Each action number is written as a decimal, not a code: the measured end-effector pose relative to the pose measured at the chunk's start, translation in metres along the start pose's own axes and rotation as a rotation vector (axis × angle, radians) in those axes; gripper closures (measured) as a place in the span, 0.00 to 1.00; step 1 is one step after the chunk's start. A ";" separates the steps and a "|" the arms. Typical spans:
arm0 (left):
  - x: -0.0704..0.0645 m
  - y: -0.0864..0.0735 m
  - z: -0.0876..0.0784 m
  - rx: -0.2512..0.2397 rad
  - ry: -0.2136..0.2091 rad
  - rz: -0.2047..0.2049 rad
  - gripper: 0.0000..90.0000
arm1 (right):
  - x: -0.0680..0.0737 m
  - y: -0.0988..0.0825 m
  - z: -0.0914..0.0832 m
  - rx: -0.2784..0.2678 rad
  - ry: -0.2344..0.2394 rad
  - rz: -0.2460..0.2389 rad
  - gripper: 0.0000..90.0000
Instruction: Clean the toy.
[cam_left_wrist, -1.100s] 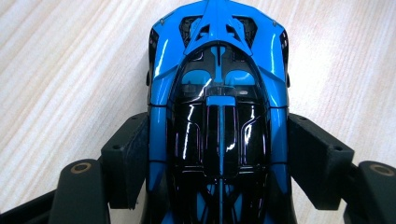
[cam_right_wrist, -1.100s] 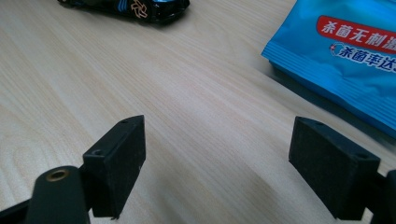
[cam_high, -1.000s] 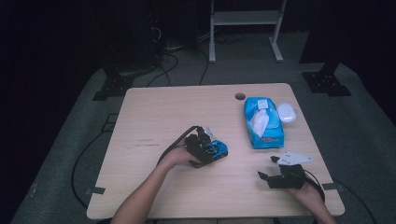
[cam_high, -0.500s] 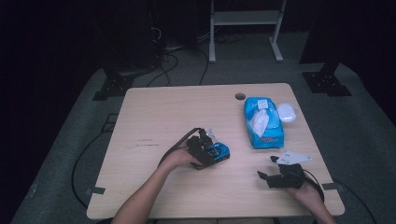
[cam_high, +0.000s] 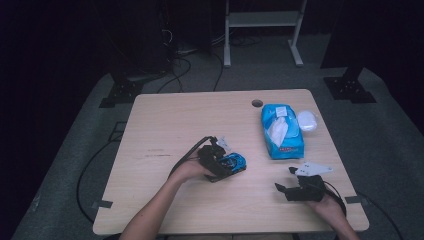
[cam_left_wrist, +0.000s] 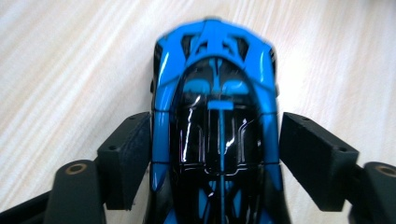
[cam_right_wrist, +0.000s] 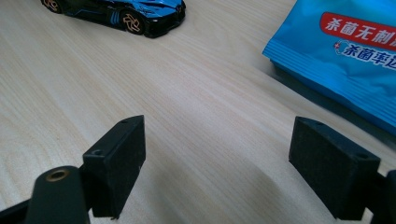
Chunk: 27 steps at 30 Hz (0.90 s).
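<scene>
A blue and black toy car (cam_high: 235, 162) stands on the wooden table (cam_high: 170, 125) near its middle. My left gripper (cam_high: 229, 167) reaches over it from behind, and the car (cam_left_wrist: 217, 93) lies between the two black pads (cam_left_wrist: 128, 154). The jaws have just been opening; the left pad stands against the car's side and the right pad sits a sliver off it. My right gripper (cam_high: 285, 179) rests low at the table's front right, open (cam_right_wrist: 217, 144) with nothing between its pads. It faces the car (cam_right_wrist: 126, 11) across bare wood.
A blue pack of wet wipes (cam_high: 282, 131) lies at the right, also close ahead in the right gripper view (cam_right_wrist: 345, 46). A white round lid (cam_high: 307, 120) sits beside it. A cable hole (cam_high: 257, 103) is near the far edge. Cables trail off both hands.
</scene>
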<state>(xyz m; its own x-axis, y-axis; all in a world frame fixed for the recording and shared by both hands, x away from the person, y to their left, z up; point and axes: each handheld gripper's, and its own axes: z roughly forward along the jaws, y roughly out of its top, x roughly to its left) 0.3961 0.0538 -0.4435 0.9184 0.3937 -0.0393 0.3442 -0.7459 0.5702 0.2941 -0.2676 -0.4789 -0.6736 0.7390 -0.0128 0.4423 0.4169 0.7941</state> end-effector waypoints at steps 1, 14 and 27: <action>0.000 0.000 -0.003 -0.011 0.005 -0.003 0.24 | 0.000 0.000 0.000 -0.002 -0.001 0.001 0.20; 0.000 -0.034 -0.033 -0.178 0.095 -0.035 0.10 | -0.004 0.007 -0.005 0.000 -0.040 0.024 0.21; 0.005 -0.057 -0.047 -0.258 0.146 -0.065 0.10 | -0.023 0.060 -0.006 -0.018 -0.079 0.023 0.19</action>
<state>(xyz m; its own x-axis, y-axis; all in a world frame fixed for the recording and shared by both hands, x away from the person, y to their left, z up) 0.3715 0.1237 -0.4381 0.8515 0.5237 0.0252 0.3236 -0.5627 0.7607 0.3322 -0.2627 -0.4276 -0.6143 0.7880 -0.0417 0.4459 0.3902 0.8055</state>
